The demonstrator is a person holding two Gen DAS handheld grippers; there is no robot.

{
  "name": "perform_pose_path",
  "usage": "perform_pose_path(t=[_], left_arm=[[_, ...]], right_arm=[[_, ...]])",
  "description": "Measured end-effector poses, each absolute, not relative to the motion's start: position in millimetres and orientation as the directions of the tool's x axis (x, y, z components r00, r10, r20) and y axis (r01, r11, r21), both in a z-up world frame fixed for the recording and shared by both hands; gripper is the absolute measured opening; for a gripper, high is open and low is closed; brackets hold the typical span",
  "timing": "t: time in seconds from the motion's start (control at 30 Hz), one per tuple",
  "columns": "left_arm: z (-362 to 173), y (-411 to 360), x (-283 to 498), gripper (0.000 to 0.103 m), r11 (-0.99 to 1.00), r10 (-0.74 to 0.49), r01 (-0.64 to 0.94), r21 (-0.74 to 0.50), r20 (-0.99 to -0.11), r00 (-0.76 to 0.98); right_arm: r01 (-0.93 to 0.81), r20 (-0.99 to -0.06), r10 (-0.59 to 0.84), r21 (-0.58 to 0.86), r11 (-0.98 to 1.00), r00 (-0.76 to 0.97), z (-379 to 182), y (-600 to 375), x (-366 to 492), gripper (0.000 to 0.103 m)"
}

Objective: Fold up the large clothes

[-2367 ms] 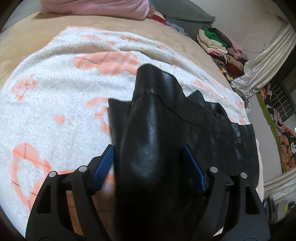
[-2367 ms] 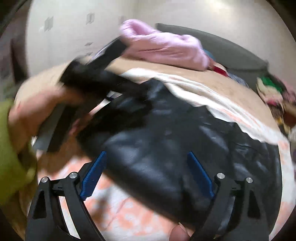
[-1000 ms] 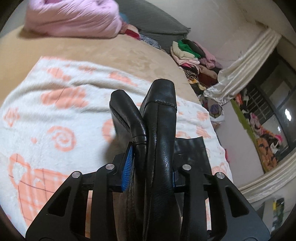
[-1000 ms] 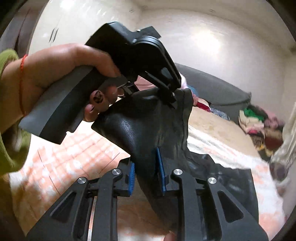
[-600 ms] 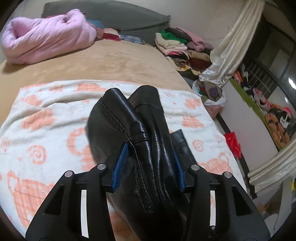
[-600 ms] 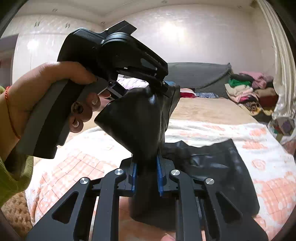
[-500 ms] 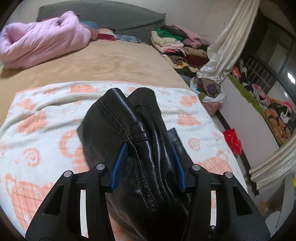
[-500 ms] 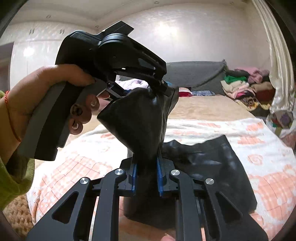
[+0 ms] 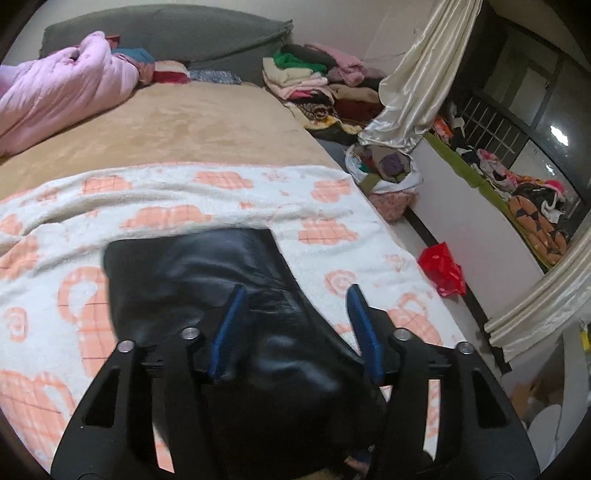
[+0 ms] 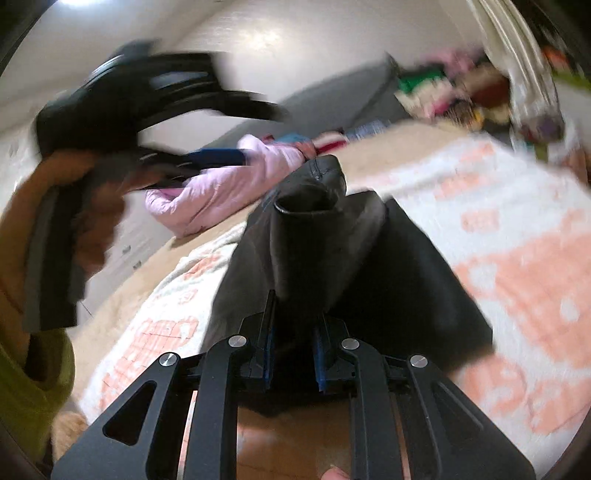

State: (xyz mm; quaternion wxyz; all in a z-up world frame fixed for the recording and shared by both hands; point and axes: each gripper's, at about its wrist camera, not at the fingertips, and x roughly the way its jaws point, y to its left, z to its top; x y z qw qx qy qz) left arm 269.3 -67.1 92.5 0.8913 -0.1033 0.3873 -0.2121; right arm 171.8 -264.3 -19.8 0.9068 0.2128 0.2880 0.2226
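A black leather garment (image 9: 207, 280) lies partly bunched on a white blanket with orange patterns (image 9: 221, 192) on the bed. My left gripper (image 9: 295, 328) is open above the garment, its blue pads apart, with leather under and between them but not gripped. In the right wrist view my right gripper (image 10: 293, 354) is shut on a raised fold of the black garment (image 10: 317, 229), which hangs down to the blanket (image 10: 517, 266). The left gripper (image 10: 221, 133) shows blurred at upper left there, open and clear of the cloth.
A pink quilt (image 9: 55, 92) and grey pillow (image 9: 166, 33) lie at the head of the tan bed (image 9: 184, 125). Stacked clothes (image 9: 314, 81), a curtain (image 9: 417, 92), a bag (image 9: 391, 181) and a red bag (image 9: 443, 273) are right of the bed.
My left gripper has opened and let go of the black garment, which dropped onto the blanket. The right gripper stays shut on its fold and has swung; its view is blurred.
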Motion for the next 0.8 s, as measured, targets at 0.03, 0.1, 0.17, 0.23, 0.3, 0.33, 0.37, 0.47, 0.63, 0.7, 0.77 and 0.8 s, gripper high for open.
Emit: perform_pose_path(t=[0.03,0.1,0.17,0.23,0.3,0.33,0.37,0.47,0.63,0.7,0.77,0.8], left_arm=[[86,-59,266,0.055,0.898,-0.438,0.277,-0.341,-0.649,0.622],[70,-47,260,0.062,0.926,-0.374,0.222,-0.306,-0.668,0.643],[44,-33,253,0.067,0.961,-0.272,0.150,-0.232,-0.707,0.653],[8,-12,248,0.067,0.970,-0.229,0.077,-0.232,-0.755,0.614],[-15,3,245,0.067,0.954,-0.269,0.050,-0.296,-0.767,0.582],[-25,8,243,0.067,0.947,-0.282,0.036,-0.320,-0.769,0.573],[-28,11,242,0.066,0.949,-0.272,0.027,-0.314,-0.773,0.573],[-28,14,240,0.066,0.944,-0.285,0.031,-0.329,-0.765,0.578],[-24,12,239,0.066,0.939,-0.300,0.043,-0.340,-0.755,0.583],[-21,13,240,0.066,0.935,-0.314,0.052,-0.351,-0.748,0.584],[-14,17,237,0.067,0.921,-0.341,0.053,-0.387,-0.732,0.589],[-10,19,235,0.069,0.913,-0.356,0.059,-0.404,-0.716,0.600]], right_arm=[[-0.269,-0.425,0.542,0.549,0.791,0.725,-27,-270,173,0.016],[-0.247,-0.411,0.590,0.633,0.734,0.695,-42,-281,174,0.016],[-0.230,-0.411,0.610,0.669,0.706,0.678,-47,-286,173,0.017],[-0.222,-0.411,0.625,0.690,0.689,0.663,-48,-286,172,0.019],[-0.220,-0.429,0.634,0.689,0.690,0.644,-45,-285,174,0.025],[-0.215,-0.451,0.636,0.684,0.697,0.626,-42,-282,176,0.036],[-0.211,-0.472,0.623,0.665,0.716,0.624,-35,-280,177,0.057],[-0.196,-0.488,0.577,0.628,0.753,0.655,-8,-279,186,0.086],[-0.114,-0.635,0.488,0.536,0.837,0.598,0,-269,237,0.066],[-0.192,-0.645,0.500,0.488,0.851,0.578,3,-257,250,0.027],[-0.275,-0.614,0.514,0.445,0.852,0.599,22,-249,246,0.024],[-0.307,-0.576,0.536,0.451,0.838,0.617,33,-252,244,0.024]])
